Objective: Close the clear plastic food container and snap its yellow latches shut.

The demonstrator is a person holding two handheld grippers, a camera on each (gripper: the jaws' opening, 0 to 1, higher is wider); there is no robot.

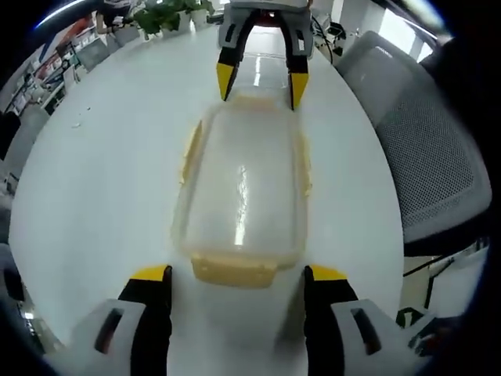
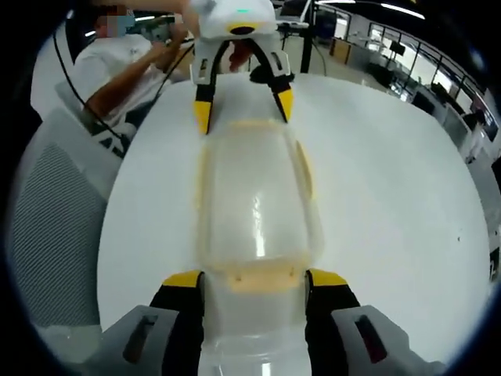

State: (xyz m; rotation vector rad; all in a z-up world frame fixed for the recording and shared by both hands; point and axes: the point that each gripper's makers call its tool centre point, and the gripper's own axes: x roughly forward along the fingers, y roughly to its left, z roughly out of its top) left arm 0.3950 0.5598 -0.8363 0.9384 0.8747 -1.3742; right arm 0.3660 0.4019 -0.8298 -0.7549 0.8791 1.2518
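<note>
On the white tabletop [image 1: 102, 180], well in from its edges, lies the clear container [image 1: 243, 196] with its lid on. Yellow latches run along its long sides, and one yellow end latch [image 1: 233, 270] faces the left gripper [image 1: 239, 276], whose jaws stand apart, just short of that end and not touching it. The right gripper [image 2: 254, 280] is at the opposite end, jaws spread wide with the other end latch [image 2: 258, 280] between their tips; I cannot tell whether they touch it. A grey mesh chair [image 1: 427, 157] stands by the table's edge, and a seated person [image 2: 117, 70] is beyond the far edge in the right gripper view.
</note>
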